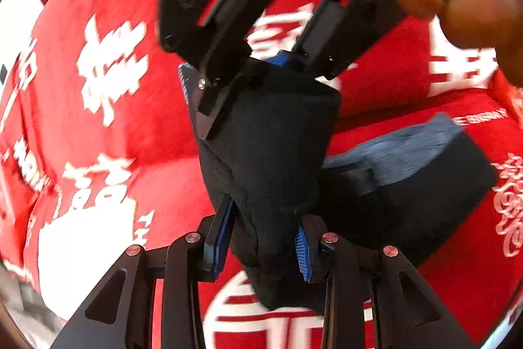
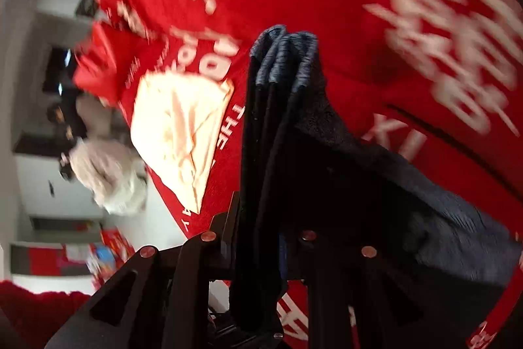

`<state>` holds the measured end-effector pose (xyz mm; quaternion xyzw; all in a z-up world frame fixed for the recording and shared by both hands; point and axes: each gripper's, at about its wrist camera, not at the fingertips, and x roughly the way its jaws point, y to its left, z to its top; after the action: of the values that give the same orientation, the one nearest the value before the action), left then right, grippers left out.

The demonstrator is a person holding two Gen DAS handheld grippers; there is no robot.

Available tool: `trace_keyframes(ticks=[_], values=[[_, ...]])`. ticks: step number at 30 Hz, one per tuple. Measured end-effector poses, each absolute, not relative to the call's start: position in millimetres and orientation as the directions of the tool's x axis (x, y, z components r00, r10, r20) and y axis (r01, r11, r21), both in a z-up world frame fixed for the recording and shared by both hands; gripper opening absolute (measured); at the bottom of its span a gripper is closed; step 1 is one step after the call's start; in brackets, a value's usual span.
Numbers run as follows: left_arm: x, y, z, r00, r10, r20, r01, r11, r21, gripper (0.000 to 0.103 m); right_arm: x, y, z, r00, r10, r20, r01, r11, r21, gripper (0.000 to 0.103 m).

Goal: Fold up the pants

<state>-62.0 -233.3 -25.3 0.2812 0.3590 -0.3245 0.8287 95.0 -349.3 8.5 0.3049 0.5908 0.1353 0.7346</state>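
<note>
Soft, limp dark pants sag over the red printed blanket; left gripper and right gripper clench bunched edges, best held there.

Dark navy pants with lighter blue-grey edge; red cloth printed with white characters; cream garment.
</note>
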Motion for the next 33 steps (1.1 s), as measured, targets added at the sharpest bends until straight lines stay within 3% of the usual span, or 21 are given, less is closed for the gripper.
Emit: trace_keyframes(ticks=[7,14,20,28,30,32,33], values=[[-143,-316,-12,0.445,-0.417,-0.793,0.845,0.489,0.217,0.034,-16,-446,20,0.427,0.530,-0.733,0.275,0.696,0.663,0.019],[-197,-386,-45,0.383,-0.376,-0.844,0.892,0.389,0.232,0.034,-99,-515,-15,0.492,0.510,-0.706,0.393,0.593,0.703,0.019],[-230,-398,-47,0.376,-0.394,-0.839,0.911,0.321,0.258,0.034,-145,-548,-37,0.548,0.511,-0.662,0.422,0.514,0.747,0.019],[-236,-414,-89,0.361,-0.312,-0.879,0.919,0.277,0.279,0.035,-164,-566,-97,0.492,0.518,-0.700,0.504,0.486,0.714,0.019],[-235,-412,-94,0.350,-0.301,-0.887,0.922,0.277,0.269,0.044,-171,-567,-112,0.484,0.509,-0.712,0.535,0.472,0.701,0.023],[-232,-407,-94,0.302,-0.295,-0.906,0.933,0.287,0.218,0.074,-181,-568,-118,0.497,0.503,-0.707,0.551,0.446,0.705,0.024],[-231,-405,-93,0.290,-0.297,-0.910,0.933,0.300,0.199,0.079,-185,-568,-120,0.499,0.499,-0.709,0.558,0.441,0.703,0.024]])
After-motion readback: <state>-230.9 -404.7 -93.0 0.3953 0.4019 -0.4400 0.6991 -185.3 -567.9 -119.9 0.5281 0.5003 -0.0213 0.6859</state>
